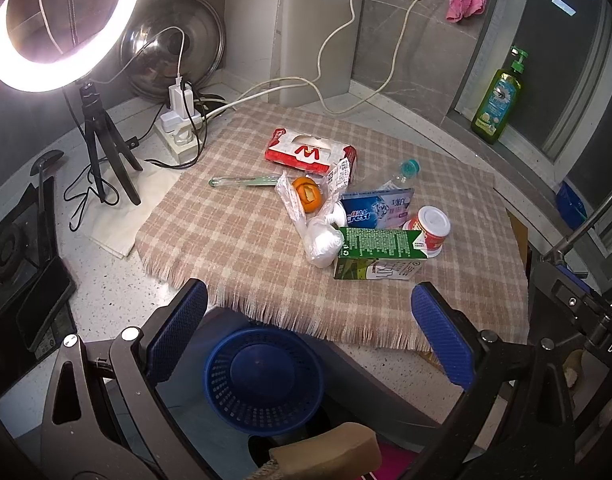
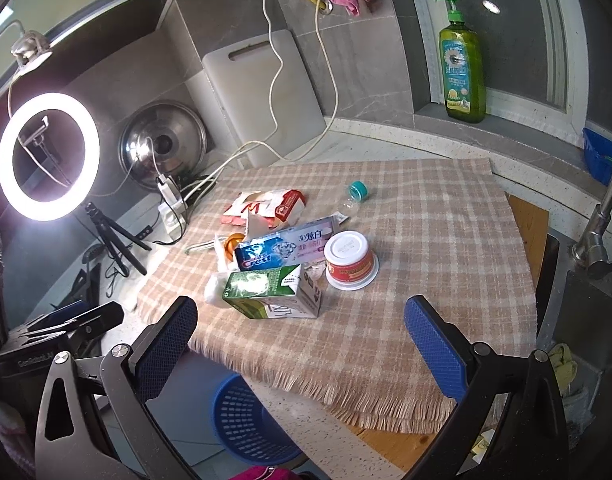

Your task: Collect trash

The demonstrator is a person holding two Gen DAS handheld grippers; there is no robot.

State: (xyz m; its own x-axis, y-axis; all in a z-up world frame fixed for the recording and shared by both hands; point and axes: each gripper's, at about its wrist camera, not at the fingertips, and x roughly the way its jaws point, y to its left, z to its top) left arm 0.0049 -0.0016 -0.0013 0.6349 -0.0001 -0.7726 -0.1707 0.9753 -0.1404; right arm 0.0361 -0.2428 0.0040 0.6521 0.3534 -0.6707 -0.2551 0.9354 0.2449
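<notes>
Trash lies in a heap on the checked cloth (image 1: 234, 240): a green milk carton (image 1: 380, 254) (image 2: 272, 294), a Crest toothpaste box (image 1: 376, 210) (image 2: 284, 246), a red cup with a white lid (image 1: 430, 230) (image 2: 350, 258), an orange peel (image 1: 306, 194), crumpled plastic (image 1: 322, 240), a red-white tissue pack (image 1: 310, 152) (image 2: 266, 208), a clear bottle with a teal cap (image 1: 406, 170) (image 2: 357, 192) and a green toothbrush (image 1: 242, 180). A blue basket (image 1: 264, 378) (image 2: 250, 420) stands on the floor below the counter edge. My left gripper (image 1: 310, 336) and right gripper (image 2: 300, 344) are open and empty, short of the heap.
A ring light on a tripod (image 1: 62, 24) (image 2: 48, 156), a power strip with cables (image 1: 180, 128), a pot lid (image 1: 174, 52) and a cutting board (image 1: 318, 36) stand at the back. A green soap bottle (image 2: 462, 68) is on the sill. A faucet (image 2: 598, 236) is on the right.
</notes>
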